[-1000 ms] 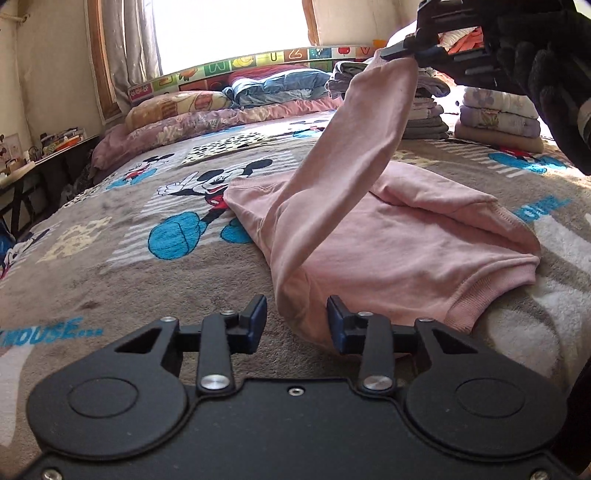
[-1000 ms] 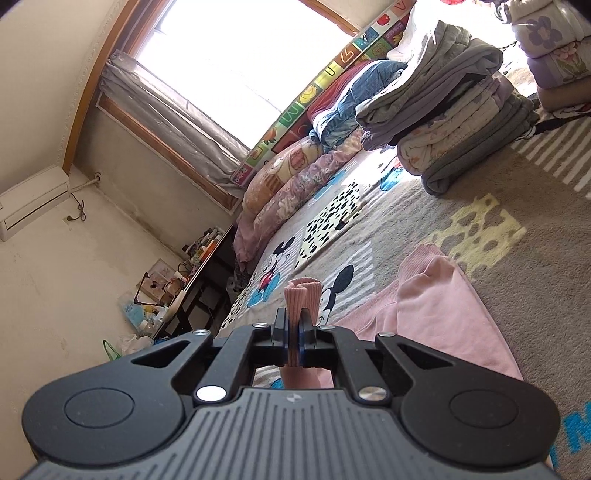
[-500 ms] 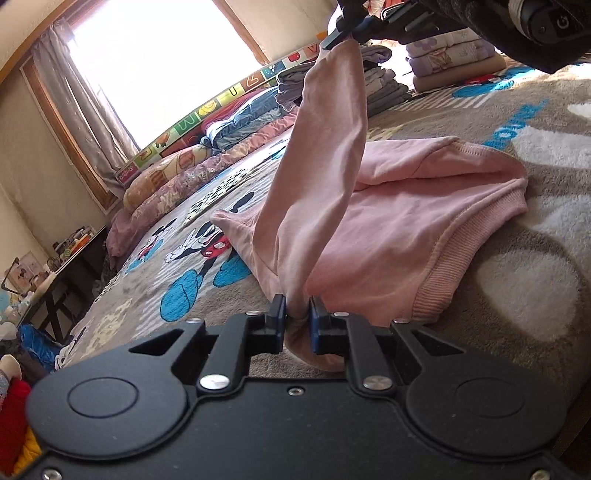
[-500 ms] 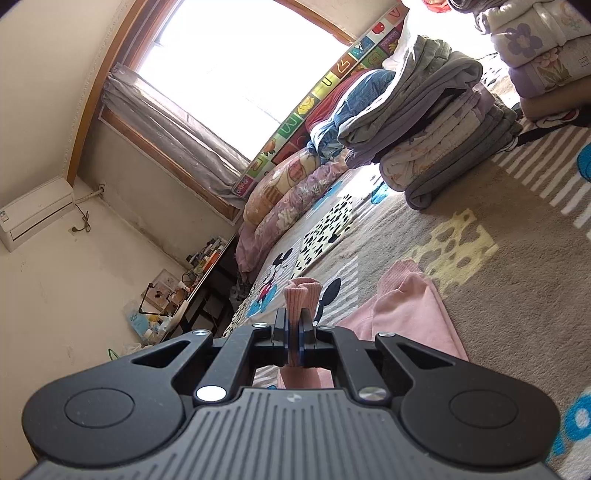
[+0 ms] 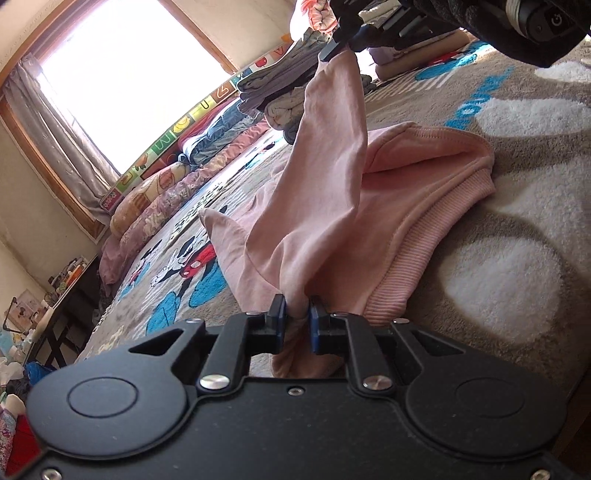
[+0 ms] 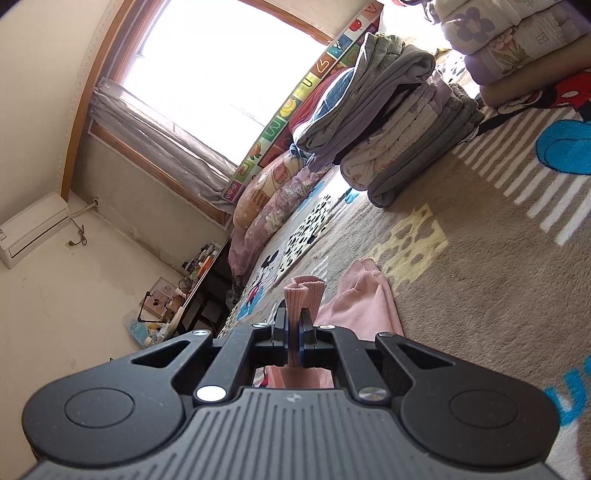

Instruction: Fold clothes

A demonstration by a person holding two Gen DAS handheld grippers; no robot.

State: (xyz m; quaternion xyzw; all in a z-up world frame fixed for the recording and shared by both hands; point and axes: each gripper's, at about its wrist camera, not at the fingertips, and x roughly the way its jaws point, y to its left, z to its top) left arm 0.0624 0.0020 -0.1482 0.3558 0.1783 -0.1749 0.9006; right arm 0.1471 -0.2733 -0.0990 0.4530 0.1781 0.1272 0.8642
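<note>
A pink sweatshirt (image 5: 417,206) lies partly folded on the cartoon-print blanket (image 5: 517,266). My left gripper (image 5: 296,314) is shut on the base of its sleeve, near the ribbed hem. The sleeve (image 5: 332,155) stretches up and away to my right gripper (image 5: 341,46), seen at the top of the left wrist view in a black-gloved hand (image 5: 517,26). In the right wrist view my right gripper (image 6: 294,325) is shut on the ribbed pink cuff (image 6: 301,295), and more of the sweatshirt (image 6: 362,306) lies below on the blanket (image 6: 480,277).
Stacks of folded clothes (image 6: 399,136) and folded quilts (image 6: 509,48) stand at the far side of the bed. Pillows (image 5: 159,206) line the window wall. A cluttered dark table (image 6: 199,284) stands beside the bed on the left.
My left gripper went from open in front of the sweatshirt to shut on the sleeve's base, and it rolled. My right gripper carried the cuff lower and sideways, still gripped.
</note>
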